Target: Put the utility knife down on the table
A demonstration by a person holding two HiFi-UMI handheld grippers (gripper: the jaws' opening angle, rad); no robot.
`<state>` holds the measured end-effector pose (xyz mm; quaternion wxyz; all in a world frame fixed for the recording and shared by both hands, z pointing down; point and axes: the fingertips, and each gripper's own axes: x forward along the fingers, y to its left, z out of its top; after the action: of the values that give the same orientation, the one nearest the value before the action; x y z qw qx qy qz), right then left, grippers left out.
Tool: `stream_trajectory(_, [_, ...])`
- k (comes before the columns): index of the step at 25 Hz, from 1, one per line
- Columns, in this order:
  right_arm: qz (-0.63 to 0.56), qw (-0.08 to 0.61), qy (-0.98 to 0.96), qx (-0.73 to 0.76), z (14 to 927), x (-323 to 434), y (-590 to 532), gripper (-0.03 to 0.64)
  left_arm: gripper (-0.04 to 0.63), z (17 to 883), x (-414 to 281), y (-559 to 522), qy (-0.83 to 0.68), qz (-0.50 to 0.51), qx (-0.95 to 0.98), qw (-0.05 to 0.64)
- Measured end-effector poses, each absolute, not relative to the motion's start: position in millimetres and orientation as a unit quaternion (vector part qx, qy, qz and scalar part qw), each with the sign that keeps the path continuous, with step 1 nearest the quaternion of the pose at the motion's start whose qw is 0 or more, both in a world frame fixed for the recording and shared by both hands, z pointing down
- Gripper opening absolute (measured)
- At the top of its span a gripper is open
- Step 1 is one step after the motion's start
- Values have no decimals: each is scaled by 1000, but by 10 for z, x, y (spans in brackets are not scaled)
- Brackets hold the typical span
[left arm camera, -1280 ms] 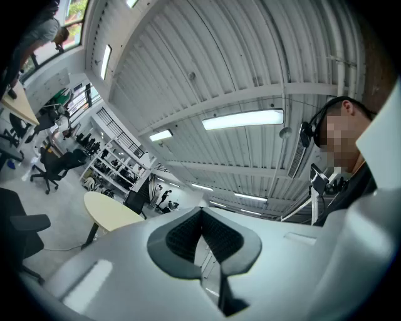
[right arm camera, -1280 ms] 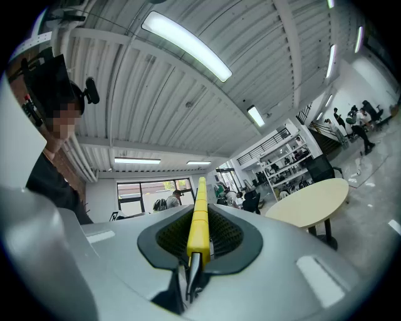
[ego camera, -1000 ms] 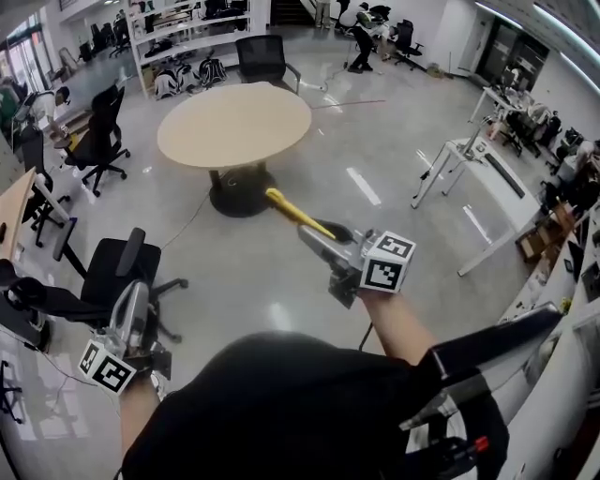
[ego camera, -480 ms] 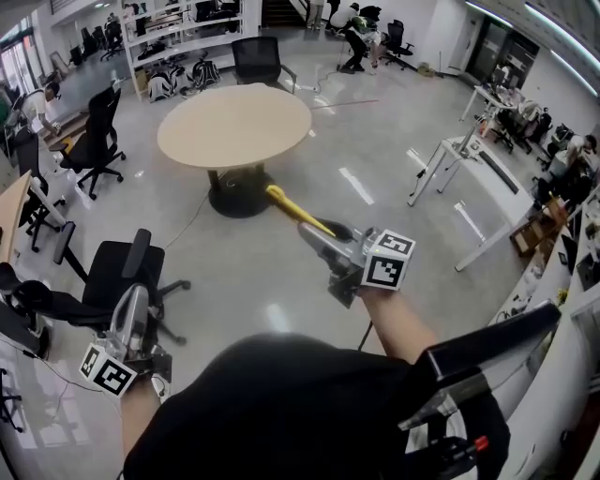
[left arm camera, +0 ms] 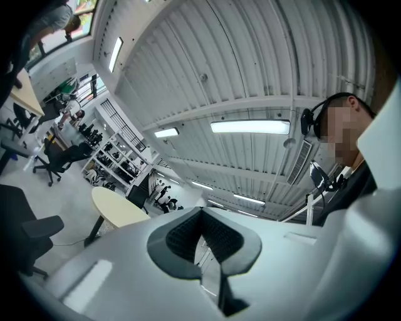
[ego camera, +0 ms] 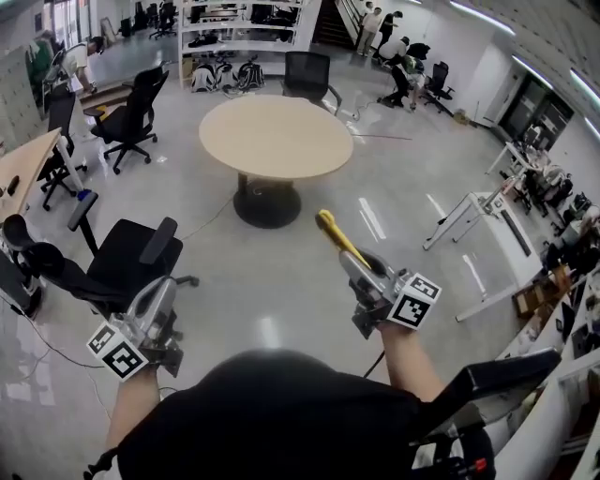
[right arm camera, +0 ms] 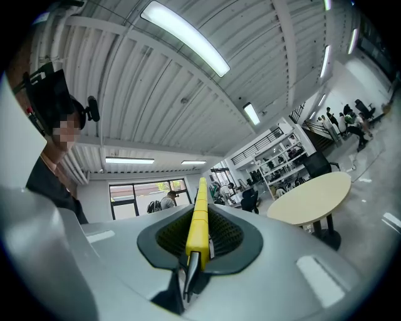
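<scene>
A yellow utility knife (ego camera: 335, 236) sticks out forward and upward from my right gripper (ego camera: 352, 263), which is shut on it; in the right gripper view the knife (right arm camera: 199, 213) stands clamped between the dark pads. The round beige table (ego camera: 277, 136) stands on the floor ahead, well beyond the knife tip, and also shows as the table (right arm camera: 310, 197) at the right. My left gripper (ego camera: 166, 289) is held low at the left, shut with nothing between its pads (left arm camera: 182, 233). The table (left arm camera: 119, 210) lies to its left.
A black office chair (ego camera: 131, 258) stands close on the left, with another chair (ego camera: 141, 108) further back and one chair (ego camera: 309, 75) behind the table. A white desk (ego camera: 478, 211) is at the right. Shelves (ego camera: 244, 28) and several people (ego camera: 398, 56) are at the far end.
The view has swung and moved forward, so the round table sits more central and nearer. Both grippers travelled along; the right still holds the knife the same way.
</scene>
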<state>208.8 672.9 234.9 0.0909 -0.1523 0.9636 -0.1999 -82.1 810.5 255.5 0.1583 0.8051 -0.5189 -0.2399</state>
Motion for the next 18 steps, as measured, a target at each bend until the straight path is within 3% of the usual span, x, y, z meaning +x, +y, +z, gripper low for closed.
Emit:
stream_trajectory(11, [-223,117,960,-119,2636,2579,5610,75,-2,2669,-253,7147,-547,-207,796,156])
stream_trajectory(18, [-200,115,970,-82,2458,3303,4453,75,-2,2468,697,5978,-550,-205,793,164])
